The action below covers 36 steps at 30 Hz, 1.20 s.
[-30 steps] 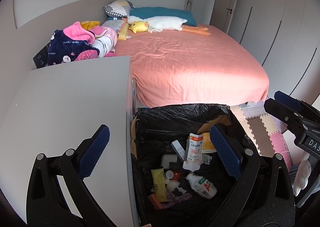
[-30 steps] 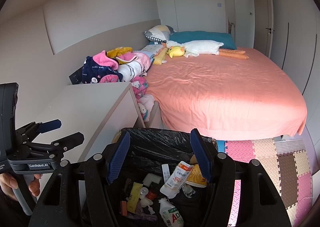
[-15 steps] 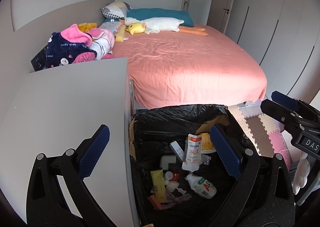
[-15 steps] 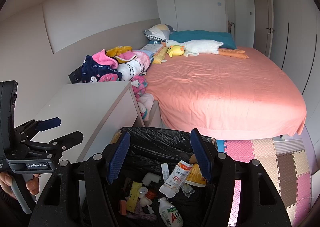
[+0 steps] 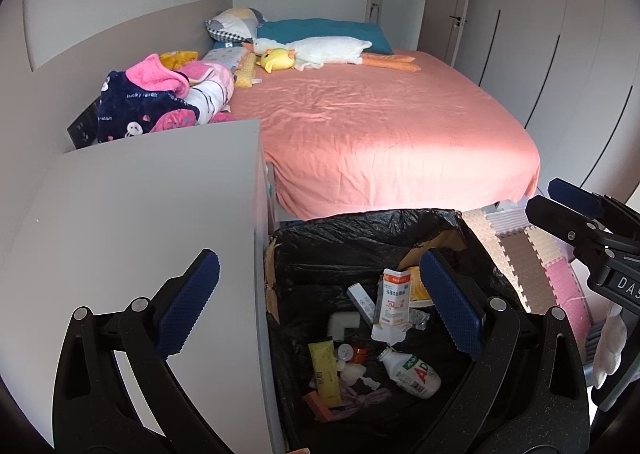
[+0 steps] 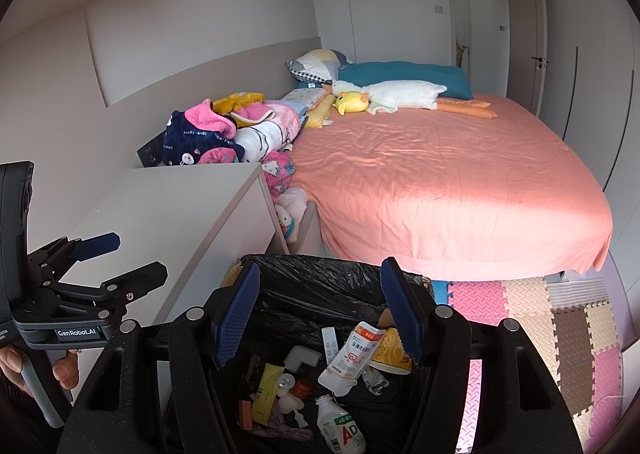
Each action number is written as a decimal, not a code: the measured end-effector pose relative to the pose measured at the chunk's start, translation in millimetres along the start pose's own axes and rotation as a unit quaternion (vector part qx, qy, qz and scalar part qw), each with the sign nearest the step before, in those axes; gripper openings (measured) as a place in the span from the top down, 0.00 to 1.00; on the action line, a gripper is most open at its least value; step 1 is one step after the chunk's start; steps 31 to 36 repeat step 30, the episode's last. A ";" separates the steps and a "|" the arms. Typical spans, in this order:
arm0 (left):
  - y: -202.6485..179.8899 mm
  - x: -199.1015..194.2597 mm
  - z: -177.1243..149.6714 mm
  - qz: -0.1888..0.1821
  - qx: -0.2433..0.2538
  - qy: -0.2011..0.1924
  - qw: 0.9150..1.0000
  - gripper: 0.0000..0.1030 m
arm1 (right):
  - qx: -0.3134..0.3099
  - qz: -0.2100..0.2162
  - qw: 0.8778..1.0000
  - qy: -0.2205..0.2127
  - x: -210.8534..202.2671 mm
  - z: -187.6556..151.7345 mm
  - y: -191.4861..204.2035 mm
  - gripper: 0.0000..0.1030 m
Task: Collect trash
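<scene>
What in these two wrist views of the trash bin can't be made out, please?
- Bin bottom: near part cut off by the lower edge and hidden by the gripper frames, both views.
- White pouch print: too small to read.
- Floor beside the cabinet: hidden behind it.
- Person: only fingers show, left edge of the right wrist view.

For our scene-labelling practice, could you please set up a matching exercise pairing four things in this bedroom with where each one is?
Things:
1. white bottle
2. white goose plush
3. foam floor mat
4. clothes pile

Places:
a. on the pink bed by the pillows
b. inside the black-lined bin
c. behind the white cabinet, beside the bed
d. on the floor at the foot of the bed

Pairs: 1-b, 2-a, 3-d, 4-c
</scene>
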<state>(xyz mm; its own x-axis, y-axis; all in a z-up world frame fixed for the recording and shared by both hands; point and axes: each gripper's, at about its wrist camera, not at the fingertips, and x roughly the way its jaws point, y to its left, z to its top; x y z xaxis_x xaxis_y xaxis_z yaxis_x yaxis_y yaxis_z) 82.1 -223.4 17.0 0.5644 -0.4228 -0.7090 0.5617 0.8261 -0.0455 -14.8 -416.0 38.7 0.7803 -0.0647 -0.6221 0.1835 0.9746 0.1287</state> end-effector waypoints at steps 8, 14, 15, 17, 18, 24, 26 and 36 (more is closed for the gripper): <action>0.6 -1.6 0.7 0.001 -0.001 -0.004 1.000 0.06 | -0.001 -0.001 1.000 0.000 0.2 0.6 1.2 0.38; -3.3 -1.2 -0.3 0.015 0.011 -0.005 1.000 0.06 | -0.002 0.000 1.000 0.002 0.4 -1.2 0.3 0.38; -4.5 -0.3 -0.9 0.016 0.014 -0.003 1.000 0.06 | -0.002 0.000 1.000 0.002 0.2 -1.5 -0.2 0.38; -6.0 0.8 -1.7 0.018 0.017 -0.001 1.000 0.06 | -0.003 0.000 1.000 0.003 0.6 -1.9 -0.9 0.38; -6.6 0.9 -2.2 0.017 0.018 -0.002 1.000 0.06 | -0.003 0.000 1.000 0.003 1.1 -1.2 0.1 0.38; -5.3 1.7 -1.6 0.021 0.016 -0.001 1.000 0.06 | -0.004 -0.001 1.000 0.004 1.4 -1.0 0.5 0.38; -2.3 3.7 -1.4 0.016 0.008 0.004 1.000 0.06 | -0.004 0.000 1.000 0.004 1.4 -0.9 0.6 0.38; 2.3 5.9 -1.2 0.012 -0.003 0.009 1.000 0.06 | -0.003 -0.001 1.000 0.006 3.6 -1.9 0.9 0.38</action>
